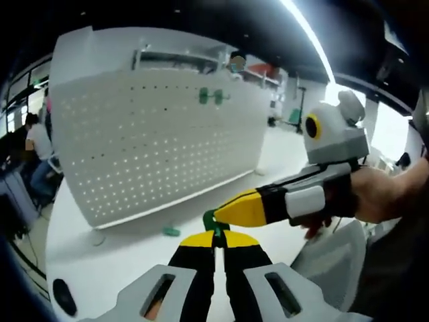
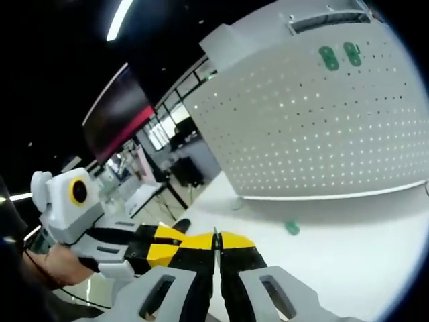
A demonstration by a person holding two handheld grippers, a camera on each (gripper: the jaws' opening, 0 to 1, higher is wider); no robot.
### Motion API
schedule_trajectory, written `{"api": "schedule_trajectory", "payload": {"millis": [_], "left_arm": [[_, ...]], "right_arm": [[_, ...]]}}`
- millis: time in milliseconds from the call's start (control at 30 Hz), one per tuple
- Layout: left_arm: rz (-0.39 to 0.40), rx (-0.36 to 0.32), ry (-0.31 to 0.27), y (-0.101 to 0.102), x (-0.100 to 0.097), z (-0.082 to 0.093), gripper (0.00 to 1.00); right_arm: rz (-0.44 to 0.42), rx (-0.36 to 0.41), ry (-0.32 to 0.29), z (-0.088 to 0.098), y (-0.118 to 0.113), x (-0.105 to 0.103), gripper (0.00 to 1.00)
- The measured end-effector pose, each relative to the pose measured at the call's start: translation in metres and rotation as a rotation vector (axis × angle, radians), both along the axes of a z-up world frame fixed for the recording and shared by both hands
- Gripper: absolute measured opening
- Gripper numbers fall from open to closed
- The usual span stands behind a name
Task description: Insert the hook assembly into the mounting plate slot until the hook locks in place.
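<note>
So I've got both grippers up over the white table (image 1: 120,268), meeting in mid-air in front of the pegboard (image 1: 154,147). My left gripper (image 1: 216,243) has its jaws pressed together on a little green hook piece (image 1: 212,221), which sticks up just past the yellow tips. The right gripper (image 1: 231,212) comes in from the side and its yellow tip is right at that same green piece, touching it or as good as. In the right gripper view my right gripper (image 2: 216,243) looks closed tight too, tips together, but I honestly can't tell what it's pinching, if anything; the green bit is hidden there.

There's another small green part (image 1: 171,231) lying loose on the table near the foot of the board, and a pair of green hooks (image 1: 210,96) already hanging high up on the pegboard. I'm taking the pegboard as the mounting plate here.

My read: this is the prep step, getting the hook assembly lined up between the two grippers before it goes to the board. Nothing is inserted yet, since the board is well apart from my tips. Next move needs a firm, square hold on the hook, then a carry over to a slot and a push until it clicks. Easy to twist it in the handoff.
</note>
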State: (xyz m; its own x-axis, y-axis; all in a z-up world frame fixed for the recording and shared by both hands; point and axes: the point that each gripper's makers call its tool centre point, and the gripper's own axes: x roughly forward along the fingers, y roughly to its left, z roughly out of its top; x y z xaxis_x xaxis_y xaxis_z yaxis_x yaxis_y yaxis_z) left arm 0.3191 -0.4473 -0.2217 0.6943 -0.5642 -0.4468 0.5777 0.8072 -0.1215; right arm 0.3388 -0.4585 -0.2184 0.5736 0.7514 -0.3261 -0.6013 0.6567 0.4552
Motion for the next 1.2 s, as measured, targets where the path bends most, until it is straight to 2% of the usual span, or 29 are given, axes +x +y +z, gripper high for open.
{"api": "schedule_trajectory", "payload": {"millis": [67,167,433,600,700,800,900,1000,1133,1200], "left_arm": [[-0.011,-0.03,-0.011,0.0,0.0,0.001,0.03],[-0.014,-0.076,0.009,0.0,0.0,0.001,0.04],[-0.017,-0.095,0.028,0.001,-0.001,-0.002,0.06],[0.006,-0.13,0.043,0.006,0.002,-0.002,0.22],[0.007,-0.1,0.041,0.008,0.001,-0.005,0.32],[-0.002,-0.113,0.057,0.006,-0.001,-0.007,0.38],[-0.004,-0.109,0.068,0.005,-0.003,-0.009,0.42],[-0.012,-0.071,0.064,0.005,-0.004,-0.013,0.44],[-0.013,-0.104,0.093,0.005,-0.005,-0.015,0.46],[-0.015,-0.114,0.097,0.006,-0.006,-0.014,0.46]], "right_arm": [[-0.001,0.002,-0.007,0.001,-0.001,0.001,0.0],[0.002,0.004,-0.003,0.001,-0.001,0.001,0.0],[-0.001,-0.008,-0.03,0.004,-0.001,0.003,0.0],[-0.008,-0.012,-0.029,0.002,-0.006,0.005,0.0],[-0.011,-0.02,-0.033,0.002,-0.009,0.006,0.0],[-0.014,-0.019,-0.033,0.002,-0.011,0.007,0.0],[-0.024,-0.035,-0.044,0.002,-0.015,0.01,0.0],[-0.031,-0.036,-0.042,0.002,-0.021,0.011,0.0],[-0.02,-0.031,-0.047,0.005,-0.025,0.011,0.0],[0.015,-0.021,-0.115,0.015,-0.026,0.01,0.0]]}}
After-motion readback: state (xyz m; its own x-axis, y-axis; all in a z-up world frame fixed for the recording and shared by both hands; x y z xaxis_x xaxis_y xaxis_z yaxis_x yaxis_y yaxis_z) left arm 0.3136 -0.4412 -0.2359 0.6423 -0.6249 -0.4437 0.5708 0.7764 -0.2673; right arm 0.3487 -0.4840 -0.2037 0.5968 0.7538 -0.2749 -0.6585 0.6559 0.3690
